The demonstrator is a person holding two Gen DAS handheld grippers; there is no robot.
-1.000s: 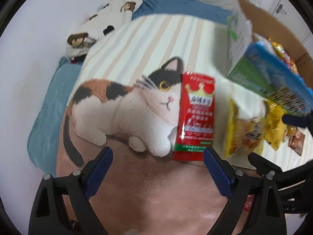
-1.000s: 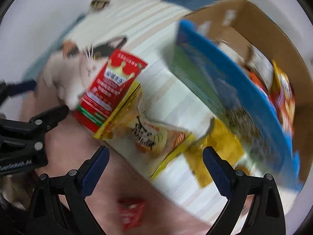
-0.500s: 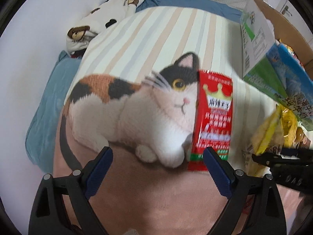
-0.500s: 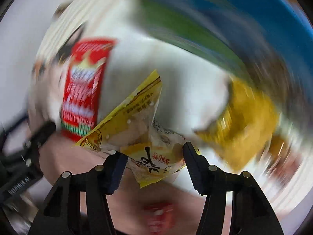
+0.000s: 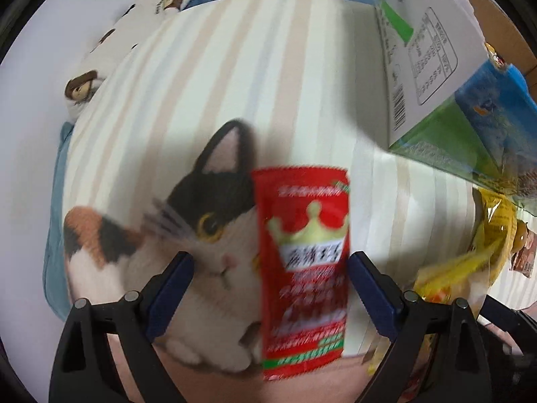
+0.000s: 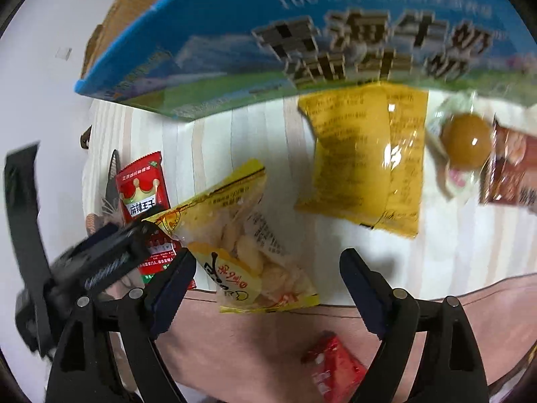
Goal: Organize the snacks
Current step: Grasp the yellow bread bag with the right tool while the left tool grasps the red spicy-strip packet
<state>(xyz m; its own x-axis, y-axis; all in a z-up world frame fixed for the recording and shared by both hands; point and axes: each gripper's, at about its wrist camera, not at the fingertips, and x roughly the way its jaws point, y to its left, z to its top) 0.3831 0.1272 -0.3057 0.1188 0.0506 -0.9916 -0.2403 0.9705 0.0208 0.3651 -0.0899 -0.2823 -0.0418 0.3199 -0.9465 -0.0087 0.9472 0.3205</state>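
While both grippers hang nose-down over the bed, the left gripper (image 5: 270, 288) stands with its jaws spread wide and the red crown packet (image 5: 303, 262) lying flat between them, nearer the right-hand finger; the pads do not press on it. That packet rests on the calico cat printed on the blanket (image 5: 214, 100), its lower end reaching the pinkish border.

Over on the other side, the right gripper (image 6: 268, 280) has just been opening its jaws again, and they now stand released, with the yellow see-through snack bag (image 6: 248, 241) lying between and just ahead of them, untouched by either pad. This bag overlaps the red crown packet's edge, and the left gripper's black body covers part of that packet from this side. Down below the right gripper's fingers, a small red wrapper (image 6: 332, 366) sits alone on the pink border; it is too blurred to read.

Farther out lies a plain yellow pouch (image 6: 362, 161), well apart from the see-through bag. Just beside it sits a round brown sweet in clear wrap (image 6: 465, 141), touching a brown packet (image 6: 510, 171) at the frame's edge.

Beyond these, a big blue and green milk carton box (image 6: 302, 30) looms over the spread and hides whatever is behind it, except a strip of brown cardboard box (image 6: 134, 6). At the far end lies a bear-print cloth (image 5: 134, 23).
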